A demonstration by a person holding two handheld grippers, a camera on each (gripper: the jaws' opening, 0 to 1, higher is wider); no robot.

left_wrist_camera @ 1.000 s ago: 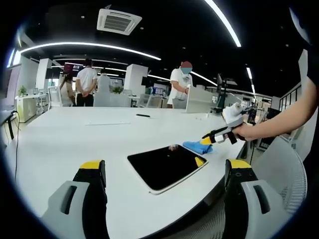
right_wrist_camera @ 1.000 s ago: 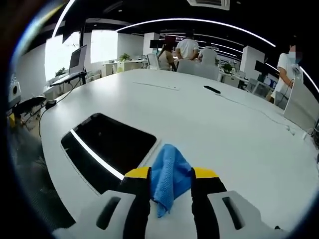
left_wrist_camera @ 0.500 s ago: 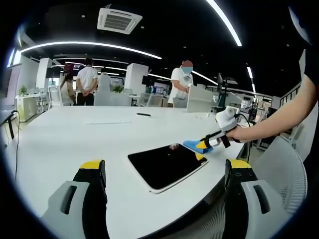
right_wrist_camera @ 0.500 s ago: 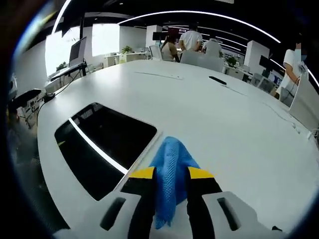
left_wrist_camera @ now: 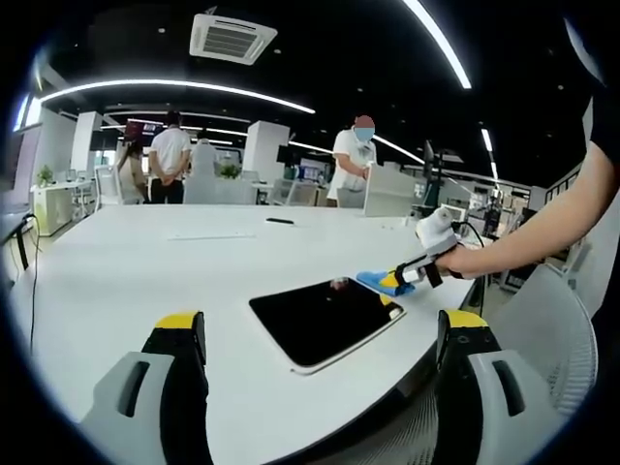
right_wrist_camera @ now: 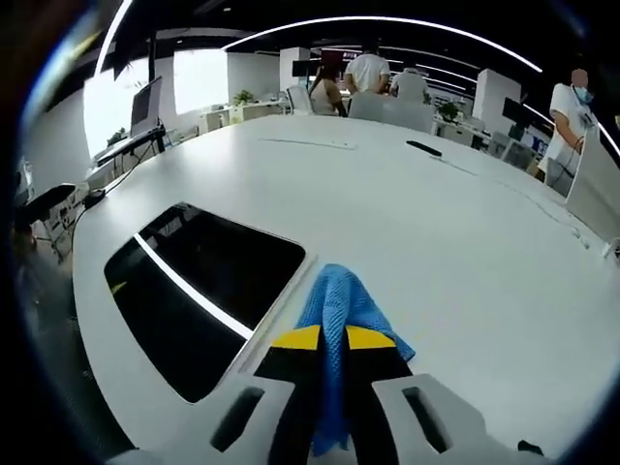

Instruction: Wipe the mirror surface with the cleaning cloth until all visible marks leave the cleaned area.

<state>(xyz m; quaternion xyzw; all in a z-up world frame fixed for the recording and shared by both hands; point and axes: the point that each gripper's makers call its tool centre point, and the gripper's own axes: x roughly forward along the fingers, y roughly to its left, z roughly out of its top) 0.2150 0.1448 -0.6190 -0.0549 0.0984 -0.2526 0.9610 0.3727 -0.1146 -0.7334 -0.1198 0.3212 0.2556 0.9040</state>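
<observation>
I found the right gripper [right_wrist_camera: 327,341] closed on the cleaning cloth [right_wrist_camera: 341,308], its yellow-tipped jaws drawn almost together with the blue fabric pinched between them. A second earlier those jaws stood well apart with the cloth loose between them; half a second earlier they had narrowed. I took the closure as complete, though I could not confirm how firm the hold was.

The cloth lay on the white table [right_wrist_camera: 455,252], just beside the near edge of the mirror [right_wrist_camera: 208,281], with its bulk bunched ahead of the jaw tips. In the left gripper view the same right gripper [left_wrist_camera: 399,278], held in the person's hand [left_wrist_camera: 455,257], sat low on the cloth [left_wrist_camera: 373,281] at the far corner of the mirror [left_wrist_camera: 325,320]. Whether cloth and frame were touching I could not tell.

The left gripper [left_wrist_camera: 320,334] hovered over the table's near edge with its jaws wide apart and nothing between them, unchanged across the interval.

The mirror lay flat and dark, reflecting a ceiling light strip. A small pinkish spot showed near its far edge in the left gripper view; I could not say whether it was a mark or a reflection.

My assessment: the pick-up stage was finished and wiping had not begun. The next move would call for drawing the cloth onto the glass with steady downward pressure. The mirror lay unrestrained, so it could slide.
</observation>
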